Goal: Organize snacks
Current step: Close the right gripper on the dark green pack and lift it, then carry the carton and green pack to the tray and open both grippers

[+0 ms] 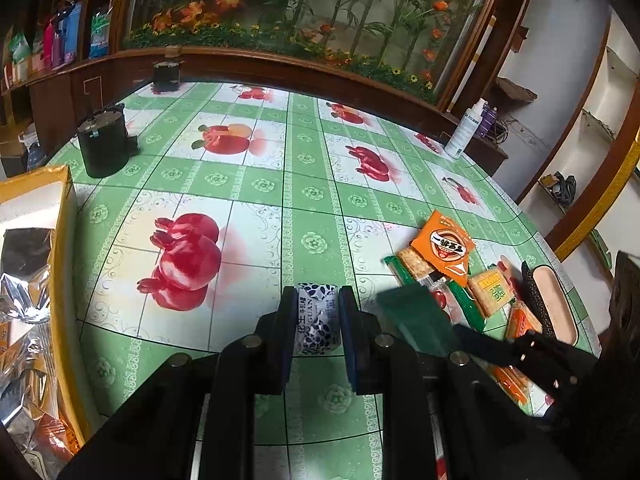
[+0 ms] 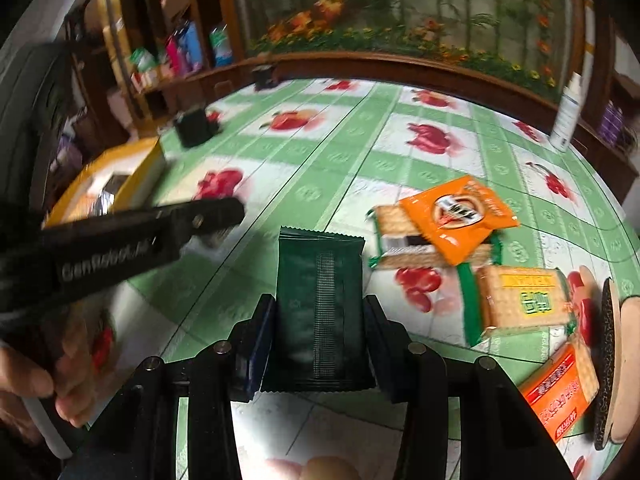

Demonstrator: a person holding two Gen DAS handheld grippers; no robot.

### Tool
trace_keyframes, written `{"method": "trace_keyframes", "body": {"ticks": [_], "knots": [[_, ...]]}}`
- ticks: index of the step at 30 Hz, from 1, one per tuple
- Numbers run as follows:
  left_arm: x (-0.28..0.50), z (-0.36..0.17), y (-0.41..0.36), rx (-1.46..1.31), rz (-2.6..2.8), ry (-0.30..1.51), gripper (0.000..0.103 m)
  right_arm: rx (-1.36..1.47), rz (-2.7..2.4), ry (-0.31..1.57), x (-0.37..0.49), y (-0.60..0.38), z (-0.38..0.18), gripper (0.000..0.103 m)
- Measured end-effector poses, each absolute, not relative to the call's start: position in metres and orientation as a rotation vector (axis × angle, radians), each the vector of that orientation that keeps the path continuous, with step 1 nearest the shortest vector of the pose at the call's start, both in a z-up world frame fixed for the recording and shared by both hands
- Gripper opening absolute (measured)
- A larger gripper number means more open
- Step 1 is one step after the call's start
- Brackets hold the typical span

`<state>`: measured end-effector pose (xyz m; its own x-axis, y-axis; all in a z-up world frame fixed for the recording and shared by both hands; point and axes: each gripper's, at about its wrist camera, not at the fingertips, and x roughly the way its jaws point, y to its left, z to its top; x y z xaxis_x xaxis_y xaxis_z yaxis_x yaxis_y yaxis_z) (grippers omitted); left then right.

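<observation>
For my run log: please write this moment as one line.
left tool: holds blue-white packet | right tool: holds dark green packet | yellow box: left

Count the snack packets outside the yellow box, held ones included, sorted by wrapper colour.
Orange wrappers: 2, the orange square sachet and the orange cracker pack
Clear cracker packs with green ends: 2
Dark green foil packet, in the right gripper: 1
Blue-and-white patterned packet, in the left gripper: 1
Total: 6
</observation>
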<state>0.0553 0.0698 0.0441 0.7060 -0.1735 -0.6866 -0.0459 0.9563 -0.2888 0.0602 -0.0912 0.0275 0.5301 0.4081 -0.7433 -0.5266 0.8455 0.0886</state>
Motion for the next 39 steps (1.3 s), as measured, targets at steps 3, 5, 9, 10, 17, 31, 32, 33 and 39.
{"method": "trace_keyframes", "body": {"ticks": [3,5,9,10,17,31,32,33,39], "knots": [[0.052,0.050,0.070,-0.299,-0.079,0.763,0.020,-0.108,0.547,0.825,0.063,-0.099,0.034,0.047],[0.045,0.057,0.071,-0.308,-0.093,0.736,0.020,-0.087,0.540,0.811,0.064,-0.102,0.037,0.047],[0.029,0.066,0.077,-0.362,-0.131,0.696,0.020,-0.048,0.545,0.802,0.064,-0.105,0.041,0.047],[0.022,0.069,0.079,-0.377,-0.132,0.685,0.020,-0.039,0.557,0.800,0.064,-0.105,0.042,0.047],[-0.028,0.093,0.093,-0.372,-0.109,0.617,0.020,0.004,0.642,0.764,0.046,-0.090,0.056,0.048],[-0.132,0.095,0.197,-0.424,0.088,0.562,0.020,-0.015,0.912,0.758,-0.030,0.039,0.065,0.048],[-0.137,0.090,0.204,-0.437,0.102,0.568,0.020,-0.025,0.927,0.765,-0.034,0.050,0.062,0.048],[-0.142,0.086,0.209,-0.442,0.109,0.573,0.020,-0.032,0.938,0.771,-0.037,0.057,0.061,0.048],[-0.154,0.056,0.228,-0.433,0.170,0.621,0.020,-0.105,0.977,0.798,-0.057,0.090,0.042,0.048]]}}
